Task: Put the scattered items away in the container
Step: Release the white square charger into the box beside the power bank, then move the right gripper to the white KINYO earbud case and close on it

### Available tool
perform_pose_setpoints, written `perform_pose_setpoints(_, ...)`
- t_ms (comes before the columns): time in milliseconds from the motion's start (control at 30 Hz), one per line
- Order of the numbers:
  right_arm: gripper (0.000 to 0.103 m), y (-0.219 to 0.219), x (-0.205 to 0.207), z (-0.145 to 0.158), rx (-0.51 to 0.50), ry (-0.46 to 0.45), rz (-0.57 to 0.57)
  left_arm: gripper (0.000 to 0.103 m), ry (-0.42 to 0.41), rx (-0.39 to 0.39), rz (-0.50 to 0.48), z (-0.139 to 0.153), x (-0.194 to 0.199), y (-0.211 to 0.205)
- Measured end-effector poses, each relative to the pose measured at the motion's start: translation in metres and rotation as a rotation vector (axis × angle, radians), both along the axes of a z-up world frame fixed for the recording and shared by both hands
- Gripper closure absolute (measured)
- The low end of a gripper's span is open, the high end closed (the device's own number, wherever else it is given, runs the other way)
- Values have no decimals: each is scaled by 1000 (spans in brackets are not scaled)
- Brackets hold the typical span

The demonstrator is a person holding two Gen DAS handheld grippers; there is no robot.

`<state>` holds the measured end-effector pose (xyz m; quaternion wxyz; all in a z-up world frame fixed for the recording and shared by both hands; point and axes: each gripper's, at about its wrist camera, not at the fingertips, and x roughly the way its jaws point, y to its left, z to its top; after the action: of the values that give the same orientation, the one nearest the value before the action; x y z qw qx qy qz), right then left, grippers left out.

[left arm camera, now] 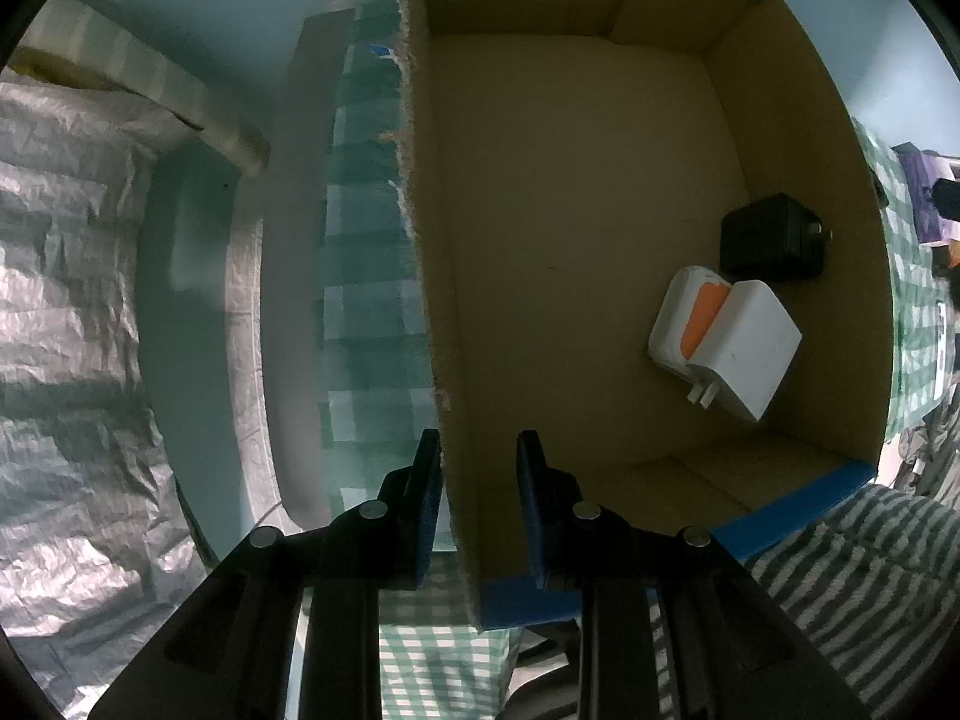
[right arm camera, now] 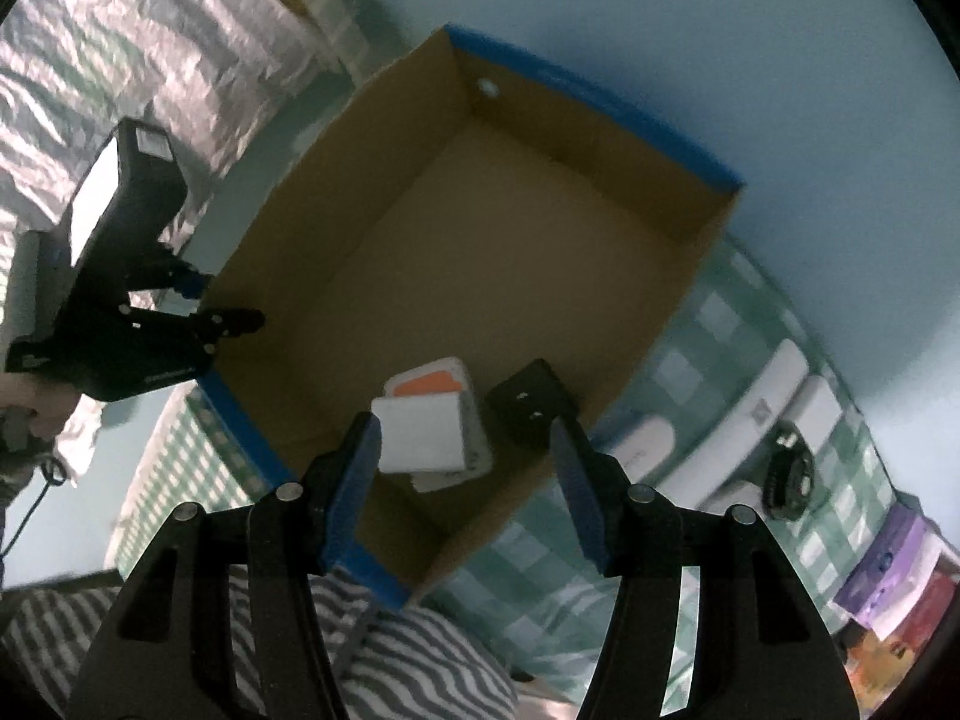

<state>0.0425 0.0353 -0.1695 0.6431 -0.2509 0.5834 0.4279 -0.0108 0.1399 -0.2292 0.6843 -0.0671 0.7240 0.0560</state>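
We see L hand-held gripper point(left arm camera: 477, 468) clamped on cardboard box point(left arm camera: 576, 210) wall — R hand-held gripper point(right arm camera: 465, 468) apart, empty, above white charger point(right arm camera: 423, 435).

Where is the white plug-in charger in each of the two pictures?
Left wrist view: white charger lies right of centre, inside the cardboard box, overlapping the orange-and-white case.
Right wrist view: white charger sits lower centre.
Shared landmark: black adapter beside it.
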Motion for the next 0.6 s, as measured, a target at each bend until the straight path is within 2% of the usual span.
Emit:
perform_pose_setpoints(333,44,-36,18,16,-10,-24,-90,79,-11,-1,-7,5,0,-1)
perform_pose_setpoints(600,44,-60,35,9,-21,-2,-183,79,-4,-3,-9,4,2,0)
